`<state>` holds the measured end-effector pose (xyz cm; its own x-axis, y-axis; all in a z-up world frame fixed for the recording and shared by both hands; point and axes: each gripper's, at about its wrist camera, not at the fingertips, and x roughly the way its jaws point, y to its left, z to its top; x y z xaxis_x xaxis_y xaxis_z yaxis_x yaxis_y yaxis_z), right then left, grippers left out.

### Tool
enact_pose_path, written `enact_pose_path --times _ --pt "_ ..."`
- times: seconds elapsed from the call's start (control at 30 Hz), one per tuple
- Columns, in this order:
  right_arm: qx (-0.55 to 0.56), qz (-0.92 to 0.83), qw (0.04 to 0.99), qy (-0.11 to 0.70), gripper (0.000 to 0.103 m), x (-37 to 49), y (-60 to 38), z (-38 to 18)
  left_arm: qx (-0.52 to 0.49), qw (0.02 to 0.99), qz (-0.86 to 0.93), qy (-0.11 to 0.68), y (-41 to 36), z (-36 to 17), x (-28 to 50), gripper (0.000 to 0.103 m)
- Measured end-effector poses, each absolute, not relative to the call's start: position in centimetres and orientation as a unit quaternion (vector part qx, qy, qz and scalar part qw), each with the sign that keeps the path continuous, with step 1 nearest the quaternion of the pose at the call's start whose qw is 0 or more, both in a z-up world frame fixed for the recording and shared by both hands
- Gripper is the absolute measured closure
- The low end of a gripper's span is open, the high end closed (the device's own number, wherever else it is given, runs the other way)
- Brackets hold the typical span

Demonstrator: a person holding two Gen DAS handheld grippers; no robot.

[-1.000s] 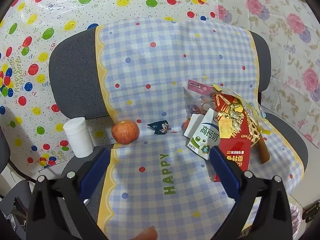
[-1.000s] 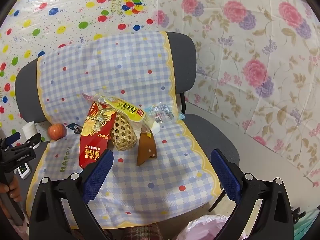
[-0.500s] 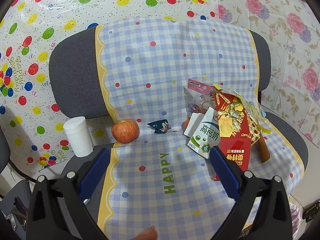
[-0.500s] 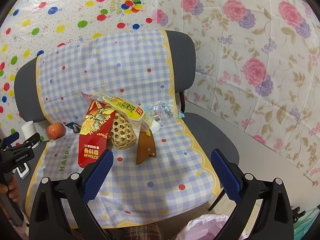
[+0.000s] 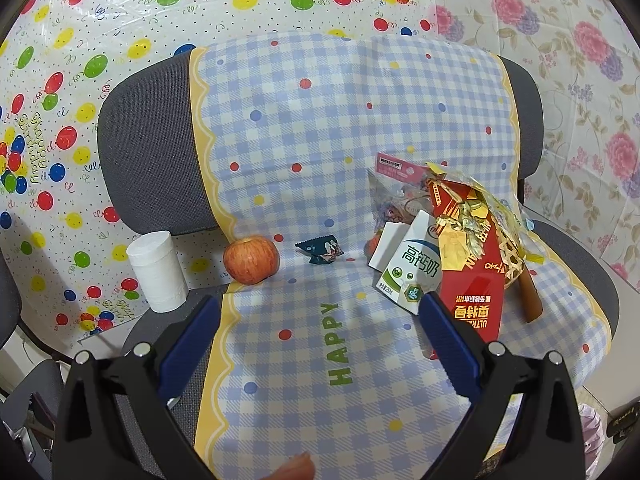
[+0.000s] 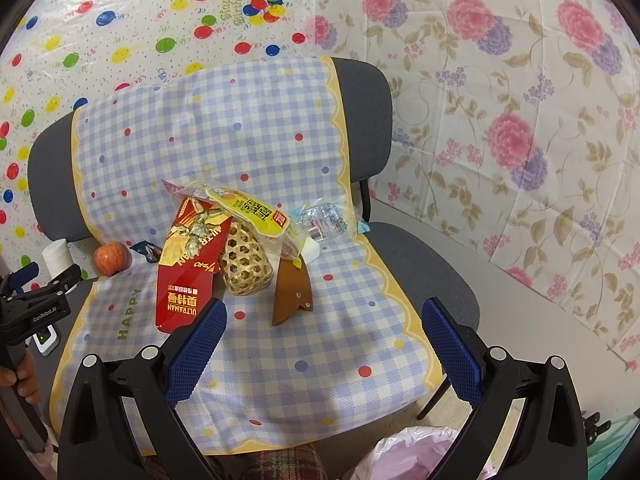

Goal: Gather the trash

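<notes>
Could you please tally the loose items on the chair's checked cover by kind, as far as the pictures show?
Fruit: 1, the apple.
Cartons and boxes: 2, milk carton, red box.
Wrappers and bags: 3, dark wrapper, yellow snack bag, clear wrapper.
Woven basket: 1.
Brown leather piece: 1.
Total: 8.

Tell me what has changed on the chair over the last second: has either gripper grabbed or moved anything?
Nothing has been taken hold of or let go. The left gripper and right gripper both stay open and empty above the seat; the right view has drifted only slightly. The apple, milk carton, red packet, small basket and paper roll lie where they were.
</notes>
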<state>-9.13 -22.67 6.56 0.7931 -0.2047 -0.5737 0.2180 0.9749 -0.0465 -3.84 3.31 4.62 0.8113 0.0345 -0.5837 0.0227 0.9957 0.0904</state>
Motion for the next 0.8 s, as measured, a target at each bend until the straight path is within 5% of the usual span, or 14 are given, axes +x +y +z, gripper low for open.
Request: enact_pose_path --times 0.8 --pt "0.012 -0.11 0.946 0.304 0.006 -9.28 -22.66 6.34 0.047 0.95 0.004 0.308 3.24 4.55 -3.83 0.007"
